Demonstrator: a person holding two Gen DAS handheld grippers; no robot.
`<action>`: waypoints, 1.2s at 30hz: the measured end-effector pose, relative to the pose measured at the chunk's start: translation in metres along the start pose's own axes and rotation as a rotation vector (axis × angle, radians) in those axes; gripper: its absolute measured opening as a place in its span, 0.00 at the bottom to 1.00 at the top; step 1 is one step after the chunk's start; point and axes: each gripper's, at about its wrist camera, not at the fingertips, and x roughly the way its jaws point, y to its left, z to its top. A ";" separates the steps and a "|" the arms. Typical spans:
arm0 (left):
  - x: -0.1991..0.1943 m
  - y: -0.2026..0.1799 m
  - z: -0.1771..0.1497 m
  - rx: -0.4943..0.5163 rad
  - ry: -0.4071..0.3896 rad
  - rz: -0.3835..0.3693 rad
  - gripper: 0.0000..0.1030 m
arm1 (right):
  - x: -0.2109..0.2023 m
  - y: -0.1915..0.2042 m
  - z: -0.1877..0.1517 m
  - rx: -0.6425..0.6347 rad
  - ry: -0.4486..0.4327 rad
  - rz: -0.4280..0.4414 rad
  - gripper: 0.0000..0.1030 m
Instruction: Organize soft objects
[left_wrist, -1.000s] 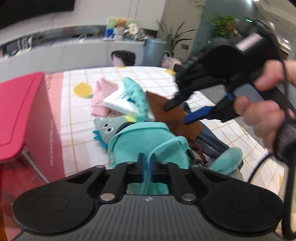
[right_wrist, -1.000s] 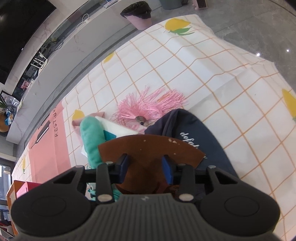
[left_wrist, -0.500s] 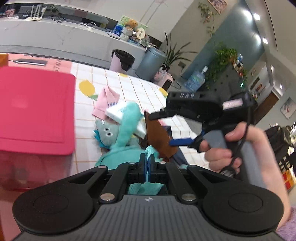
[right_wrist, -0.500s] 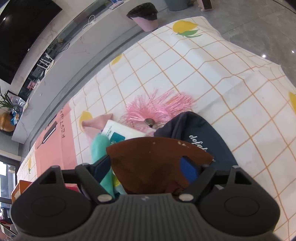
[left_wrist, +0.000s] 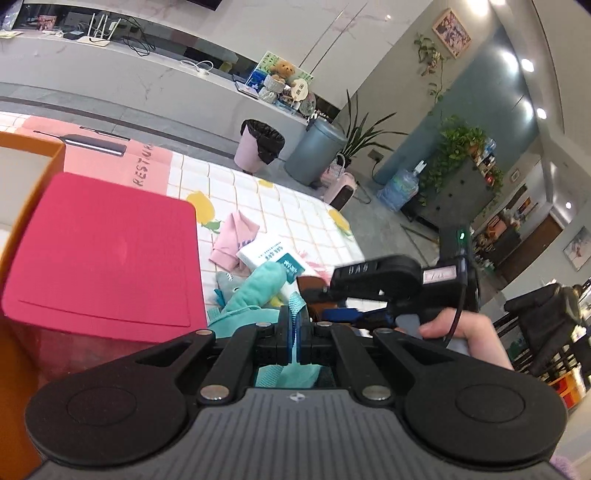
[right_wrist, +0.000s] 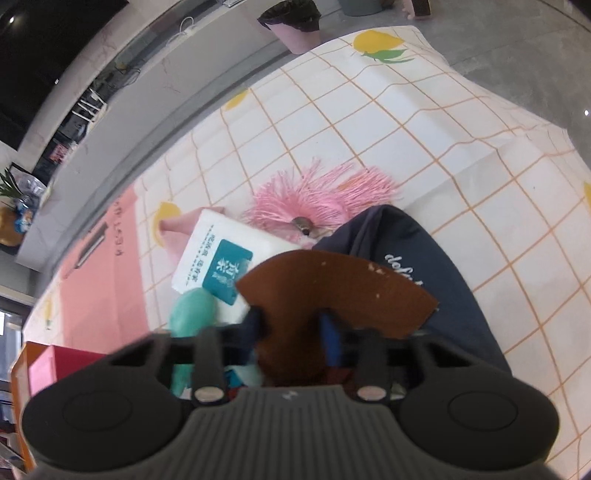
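Note:
My left gripper (left_wrist: 294, 325) is shut on the teal strap (left_wrist: 296, 310) of a teal plush backpack toy (left_wrist: 255, 291), held above the table. My right gripper (right_wrist: 291, 325) is shut on a brown leather piece (right_wrist: 332, 291); it also shows in the left wrist view (left_wrist: 332, 299) just right of the toy. On the checked cloth (right_wrist: 369, 122) lie a white tissue pack (right_wrist: 218, 258), a pink tassel (right_wrist: 321, 199), a navy garment (right_wrist: 413, 266) and a pink cloth (left_wrist: 232, 240).
A red-lidded box (left_wrist: 99, 251) inside an orange bin (left_wrist: 22, 206) stands at the left, close to the toy. A pink waste bin (left_wrist: 258, 147) and a grey bin (left_wrist: 314, 151) stand beyond the table's far edge.
My left gripper has lifted the teal toy by its strap, up and towards the red box. My right gripper opened briefly, then closed again on the brown piece and rose with it.

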 end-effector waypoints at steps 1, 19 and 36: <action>-0.004 0.001 0.002 -0.010 -0.003 -0.019 0.01 | -0.002 -0.001 0.000 -0.003 -0.002 0.004 0.18; -0.074 -0.005 0.015 -0.024 -0.113 -0.049 0.01 | -0.070 -0.009 -0.017 0.001 -0.214 -0.036 0.05; -0.117 0.013 -0.005 -0.015 -0.013 0.048 0.01 | -0.126 0.032 -0.110 -0.054 -0.320 0.031 0.05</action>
